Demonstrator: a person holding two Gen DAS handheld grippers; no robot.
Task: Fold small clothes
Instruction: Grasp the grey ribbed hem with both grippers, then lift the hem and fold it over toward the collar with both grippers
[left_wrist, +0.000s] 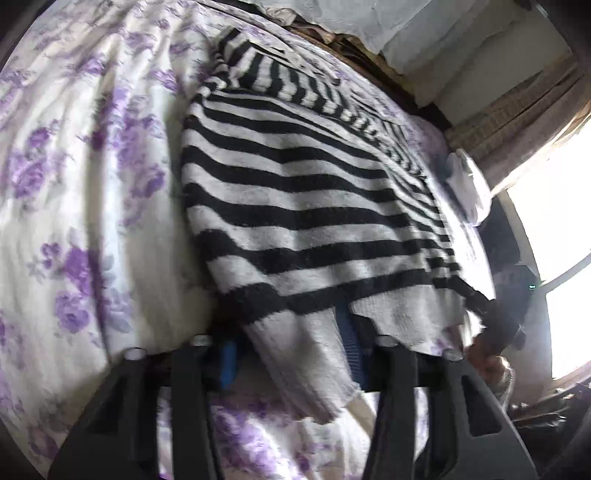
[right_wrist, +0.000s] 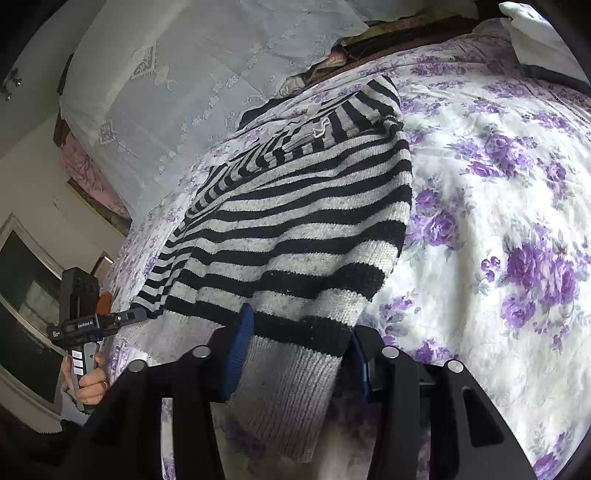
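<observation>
A black-and-white striped knit sweater (left_wrist: 295, 206) lies on a bed with a purple-flowered sheet (left_wrist: 74, 184). Its grey ribbed hem hangs between the blue-padded fingers of my left gripper (left_wrist: 291, 358), which is shut on that hem corner. In the right wrist view the same sweater (right_wrist: 295, 229) stretches away from my right gripper (right_wrist: 299, 354), whose blue pads (right_wrist: 240, 347) pinch the other hem corner. The hem is lifted off the sheet between the two grippers. The left gripper also shows at the left of the right wrist view (right_wrist: 92, 321), held by a hand.
A pale lace-covered headboard or pillow pile (right_wrist: 177, 81) stands behind the bed. Folded white cloth (left_wrist: 465, 184) lies near the bed's right edge by a bright window (left_wrist: 554, 221). A dark screen or cabinet (right_wrist: 26, 295) stands at the left.
</observation>
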